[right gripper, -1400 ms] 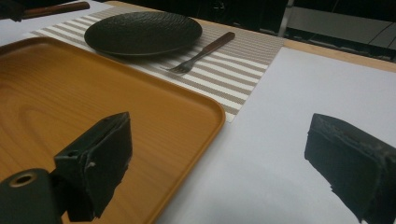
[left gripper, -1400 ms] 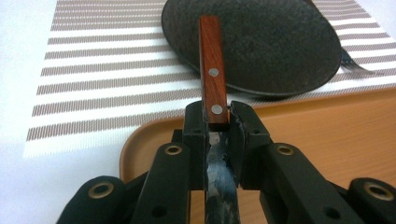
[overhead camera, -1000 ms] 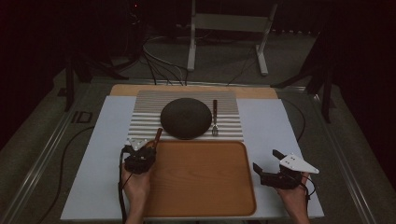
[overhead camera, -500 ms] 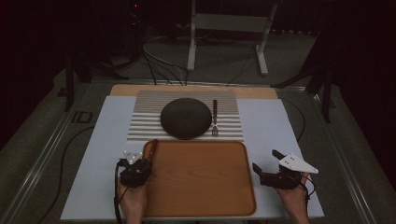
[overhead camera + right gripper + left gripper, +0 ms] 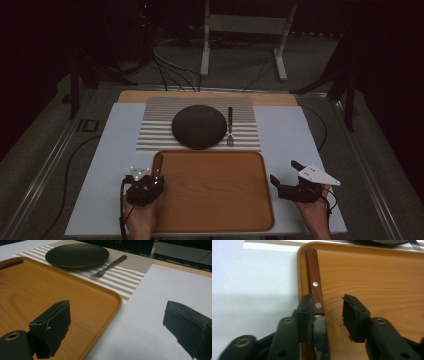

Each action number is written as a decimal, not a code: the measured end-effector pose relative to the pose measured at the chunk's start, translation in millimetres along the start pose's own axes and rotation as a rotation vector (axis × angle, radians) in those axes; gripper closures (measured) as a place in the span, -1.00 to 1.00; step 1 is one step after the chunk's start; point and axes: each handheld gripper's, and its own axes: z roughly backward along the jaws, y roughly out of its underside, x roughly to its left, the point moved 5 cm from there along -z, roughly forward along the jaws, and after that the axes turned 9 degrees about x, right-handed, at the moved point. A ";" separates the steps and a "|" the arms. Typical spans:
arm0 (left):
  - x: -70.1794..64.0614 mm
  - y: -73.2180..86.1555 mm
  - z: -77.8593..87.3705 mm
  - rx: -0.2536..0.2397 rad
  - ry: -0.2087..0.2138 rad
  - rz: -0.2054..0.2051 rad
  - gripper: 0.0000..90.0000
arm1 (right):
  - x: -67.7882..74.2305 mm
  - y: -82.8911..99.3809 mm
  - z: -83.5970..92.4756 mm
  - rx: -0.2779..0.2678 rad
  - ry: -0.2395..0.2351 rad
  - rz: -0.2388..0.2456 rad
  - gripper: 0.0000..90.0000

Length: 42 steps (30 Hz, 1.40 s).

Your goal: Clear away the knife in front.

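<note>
Both grippers, left gripper (image 5: 145, 186) and right gripper (image 5: 299, 186): black bodies, black block jaws, round screw bosses, trailing black cable; right gripper carries a pale three-cornered plate

One tray (image 5: 215, 200) lies on the surface (image 5: 115, 165), and everything else is counted from it. One knife (image 5: 157, 165) rests along the tray's left edge. One striped placemat (image 5: 150, 135) lies just beyond the tray's far edge. On that mat, beyond the tray, sits one dark plate (image 5: 199, 126), and one fork (image 5: 230, 125) lies just right of the plate. Two hand-held grippers flank the tray: one (image 5: 145, 181) at its left edge, one (image 5: 285, 175) off its right edge.
</note>
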 end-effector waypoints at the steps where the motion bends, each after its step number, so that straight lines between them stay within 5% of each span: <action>1: -1.0 -0.8 -0.5 -0.001 -0.007 -0.007 0.27 | 0.0 0.0 0.1 0.000 0.000 0.000 -0.83; 10: -0.3 -9.2 4.4 -0.058 -0.014 -0.039 -0.12 | -0.3 -0.1 0.3 -0.002 -0.001 -0.001 -0.83; 19: 0.4 -30.0 14.9 -0.139 0.051 -0.094 -0.63 | 0.1 0.1 -0.3 0.001 -0.001 0.000 -0.83; 24: 1.1 -46.6 26.1 -0.196 0.092 -0.105 -0.74 | -0.6 0.1 0.1 0.000 0.000 -0.002 -0.83; 32: 11.8 -68.1 34.6 -0.213 0.121 -0.123 -0.97 | -1.1 0.0 0.8 -0.003 0.000 -0.004 -0.83; 42: 33.8 -83.3 50.9 -0.289 0.140 -0.169 -1.00 | -1.4 0.0 1.0 -0.003 0.000 -0.005 -0.83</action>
